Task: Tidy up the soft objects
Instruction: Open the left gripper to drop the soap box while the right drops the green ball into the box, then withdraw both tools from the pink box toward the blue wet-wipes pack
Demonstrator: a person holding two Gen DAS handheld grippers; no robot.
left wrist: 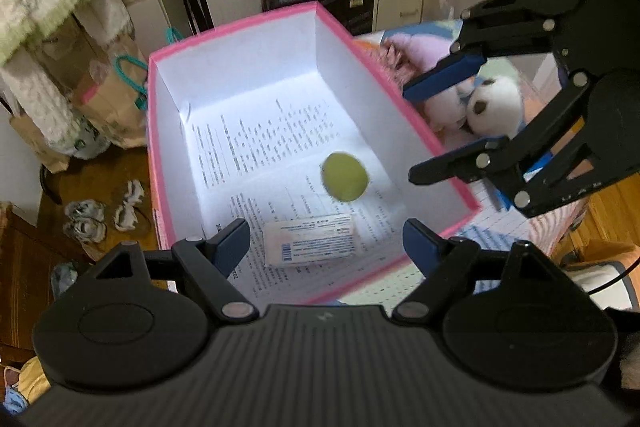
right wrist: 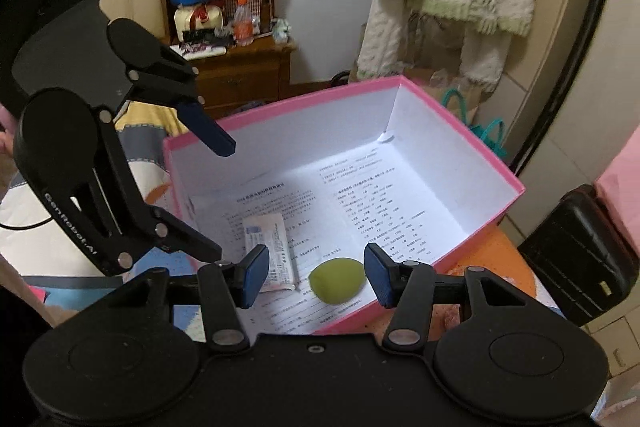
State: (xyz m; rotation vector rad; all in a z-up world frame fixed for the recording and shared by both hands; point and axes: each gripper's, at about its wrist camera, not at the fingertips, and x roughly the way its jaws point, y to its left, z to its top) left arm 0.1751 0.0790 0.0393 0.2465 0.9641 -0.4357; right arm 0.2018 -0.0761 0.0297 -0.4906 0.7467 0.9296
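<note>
Both hand-held grippers, left and right, gape wide and empty over the pink box; the green sponge lies inside near the packet. Next, reach the right one for the plush at 3 o'clock of the box, pinching its body gently
</note>
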